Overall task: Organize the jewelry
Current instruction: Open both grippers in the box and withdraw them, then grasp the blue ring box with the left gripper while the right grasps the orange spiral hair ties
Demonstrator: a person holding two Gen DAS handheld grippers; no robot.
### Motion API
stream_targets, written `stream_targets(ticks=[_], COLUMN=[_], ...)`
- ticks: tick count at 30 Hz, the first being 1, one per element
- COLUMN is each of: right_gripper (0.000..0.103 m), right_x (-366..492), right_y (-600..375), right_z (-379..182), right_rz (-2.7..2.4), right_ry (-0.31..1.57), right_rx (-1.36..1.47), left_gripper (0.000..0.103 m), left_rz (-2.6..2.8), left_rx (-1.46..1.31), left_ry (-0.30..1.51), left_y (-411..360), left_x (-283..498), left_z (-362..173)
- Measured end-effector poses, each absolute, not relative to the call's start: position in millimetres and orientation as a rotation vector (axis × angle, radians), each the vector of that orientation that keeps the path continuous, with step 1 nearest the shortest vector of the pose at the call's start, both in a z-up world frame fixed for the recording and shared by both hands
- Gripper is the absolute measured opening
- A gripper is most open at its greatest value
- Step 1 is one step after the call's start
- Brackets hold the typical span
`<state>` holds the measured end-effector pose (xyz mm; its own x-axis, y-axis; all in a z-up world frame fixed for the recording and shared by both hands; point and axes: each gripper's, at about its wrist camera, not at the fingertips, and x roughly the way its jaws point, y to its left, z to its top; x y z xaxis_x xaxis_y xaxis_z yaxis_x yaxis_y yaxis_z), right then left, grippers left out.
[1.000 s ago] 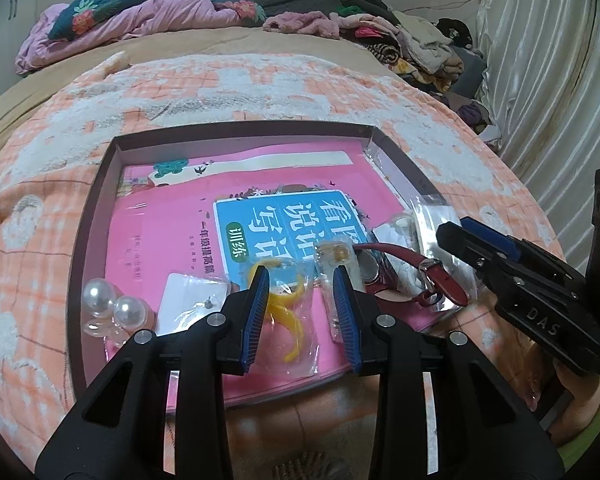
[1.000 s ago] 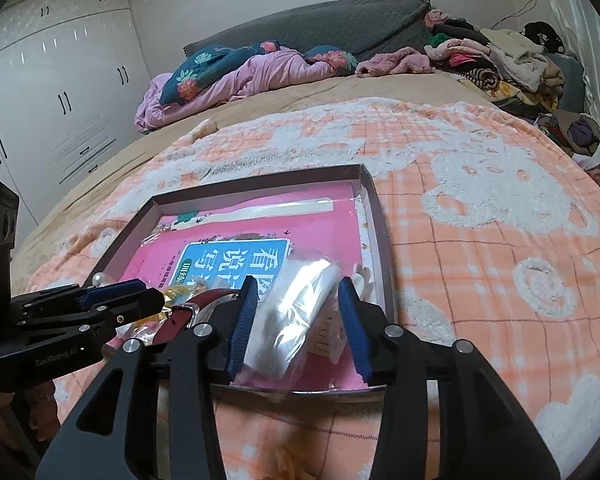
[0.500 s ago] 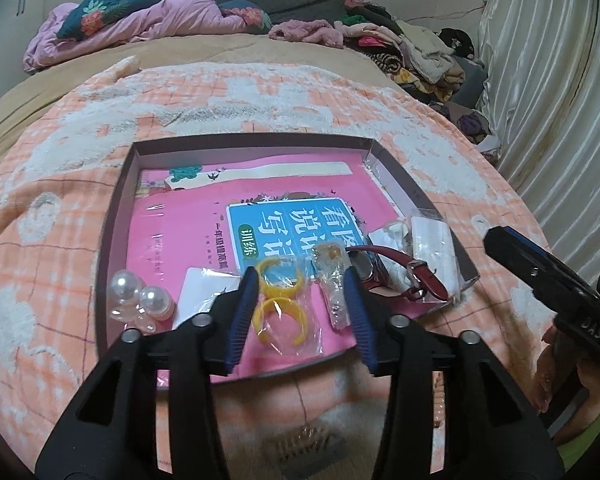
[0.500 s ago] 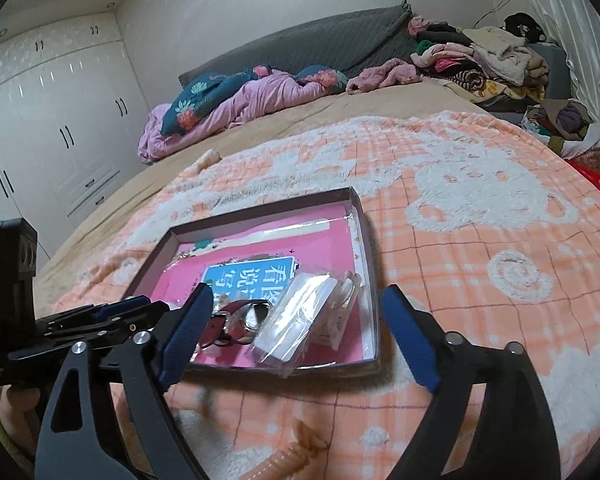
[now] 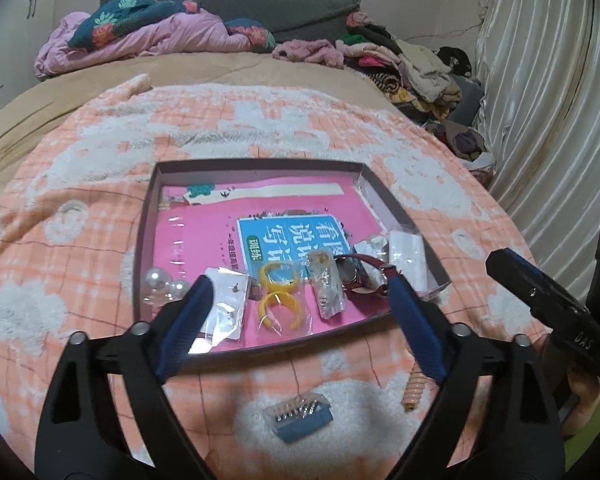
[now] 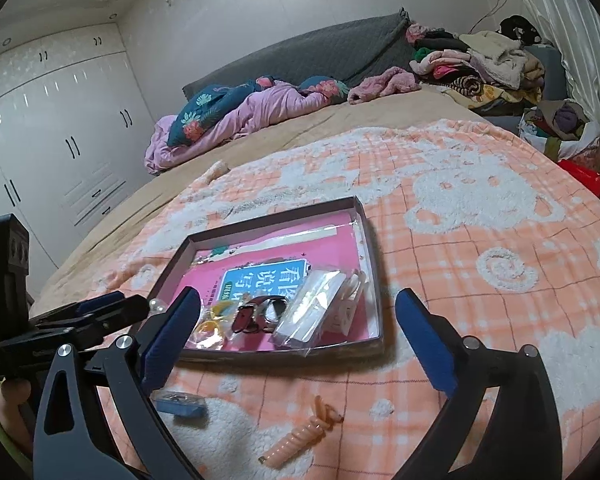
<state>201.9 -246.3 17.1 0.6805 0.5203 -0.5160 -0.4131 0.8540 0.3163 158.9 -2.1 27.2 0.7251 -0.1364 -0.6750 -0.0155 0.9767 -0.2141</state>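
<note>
A shallow brown tray (image 5: 144,240) (image 6: 374,264) lined with a pink book lies on the bed. In it sit two pearl balls (image 5: 162,282), a white earring card (image 5: 226,304), bagged yellow rings (image 5: 280,292), a bagged gold piece (image 5: 326,284), a red-strapped watch (image 5: 358,276) (image 6: 260,312) and clear bags (image 5: 408,256) (image 6: 312,308). On the blanket in front lie a blue clip (image 5: 300,416) (image 6: 180,402) and an orange coil hair tie (image 5: 414,390) (image 6: 300,436). My left gripper (image 5: 300,328) and right gripper (image 6: 296,344) are both open and empty, held back from the tray's near edge.
An orange-and-white plaid blanket (image 5: 260,128) covers the bed. Piled clothes (image 5: 400,60) and purple bedding (image 5: 152,40) lie at the far end. A curtain (image 5: 540,100) hangs on the right, white wardrobes (image 6: 52,140) stand on the left.
Both grippers pulled back from the tray and opened wide. The right gripper let go of the clear bag, which now lies in the tray.
</note>
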Motion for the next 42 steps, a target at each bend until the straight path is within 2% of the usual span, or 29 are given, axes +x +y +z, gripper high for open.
stream_targets(ticks=[2,17,42], right_gripper=[0.098,0.098,0.098], right_x=[197,161,116], right_y=[-247,-247,-239], right_z=[22,52,66], right_rz=[0.522,0.516,0.549], right_ry=[0.621,0.566,0.548], right_rx=[0.175,0.132,0.082], left_gripper=[0.094,0.094,0.094], left_rz=[-0.057,-0.025,-0.013], left_rx=[-0.212,-0.254,-0.236], left_ry=[0.748,0.693,0.652], left_y=[0,22,34], left_x=[154,120,63], left_z=[32,56,70])
